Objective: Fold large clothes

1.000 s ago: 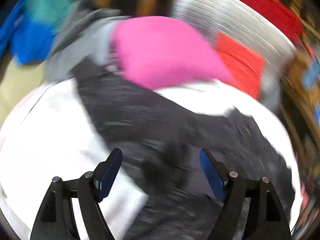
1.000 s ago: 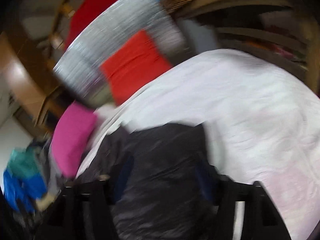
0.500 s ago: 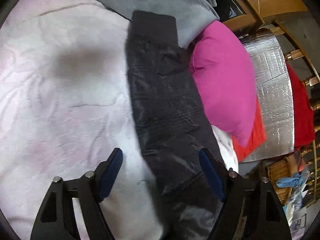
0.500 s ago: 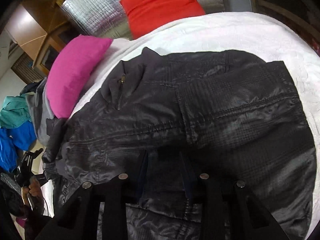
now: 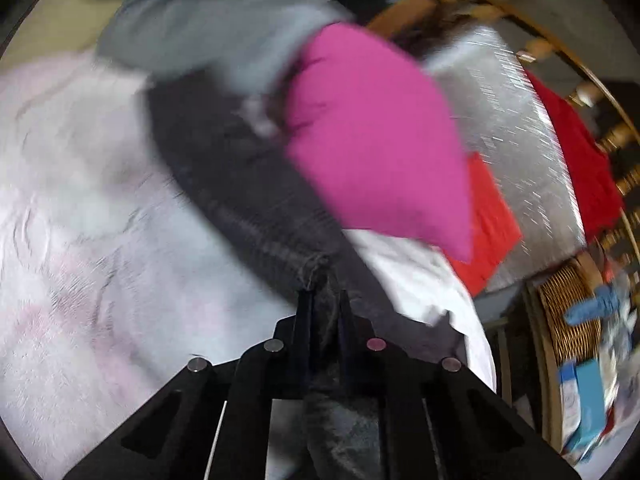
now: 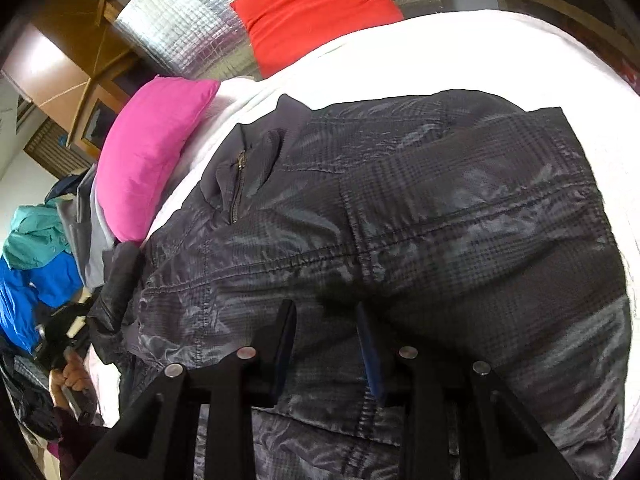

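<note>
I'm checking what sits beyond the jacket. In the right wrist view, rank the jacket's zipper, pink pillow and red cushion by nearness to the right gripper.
From the right gripper:
1. Zipper, ahead-left on the jacket.
2. Pink pillow, far left.
3. Red cushion, top, against the silver panel.

Each scene is viewed from just behind a claw, close above the bed (image 6: 460, 36): leftward along the dark jacket (image 5: 240, 184) sleeve, rightward across its body, with the pink pillow (image 5: 372, 136) and jacket shared by both views.
</note>
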Demonstrator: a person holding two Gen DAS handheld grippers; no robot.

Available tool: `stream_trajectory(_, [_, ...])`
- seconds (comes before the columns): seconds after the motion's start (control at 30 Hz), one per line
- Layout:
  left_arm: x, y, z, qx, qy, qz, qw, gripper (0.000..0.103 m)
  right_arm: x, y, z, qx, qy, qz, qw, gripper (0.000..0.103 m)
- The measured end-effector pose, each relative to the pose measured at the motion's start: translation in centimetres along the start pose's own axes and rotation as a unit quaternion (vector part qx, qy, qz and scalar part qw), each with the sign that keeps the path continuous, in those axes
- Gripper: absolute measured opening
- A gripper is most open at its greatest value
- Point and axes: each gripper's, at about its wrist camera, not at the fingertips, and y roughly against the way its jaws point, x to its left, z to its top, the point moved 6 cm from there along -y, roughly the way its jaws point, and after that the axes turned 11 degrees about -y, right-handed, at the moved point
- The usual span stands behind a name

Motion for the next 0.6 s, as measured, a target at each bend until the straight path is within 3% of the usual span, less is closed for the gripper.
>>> stream_trajectory(0.13, [-6.5,0.6,-2.0,-0.001,-0.081,-0.023,0.9964,0.01,-0.9,1.2,0.5,-0.011,-0.017,0.0,1.0,0.035])
stream_trajectory(0.27, [-11.9,-1.1,-7.0,0.046,-0.147,-0.037,0.9874,0.009,-1.5,2.4,0.7,-0.02,-0.027,0.002,0.999,0.035])
stream_trajectory(0.43, [-14.9,-4.7,-13.7,0.108,-0.197,-0.013,0.9744,0.008,-1.7,3.4,0.7,-0.023,-0.03,0.003,0.999,0.035])
stream_trajectory(0.5, [-14.7,-6.5,-15.3,0.134,-0.205,0.006,0.9696,0.008,-1.8,3.5,0.7,-0.022,-0.03,0.004,0.999,0.035])
stream_trajectory(0.6, [-15.2,-5.9,-15.5,0.148,-0.195,-0.004,0.9695,0.009,-2.0,3.7,0.8,-0.019,-0.032,0.004,0.999,0.035])
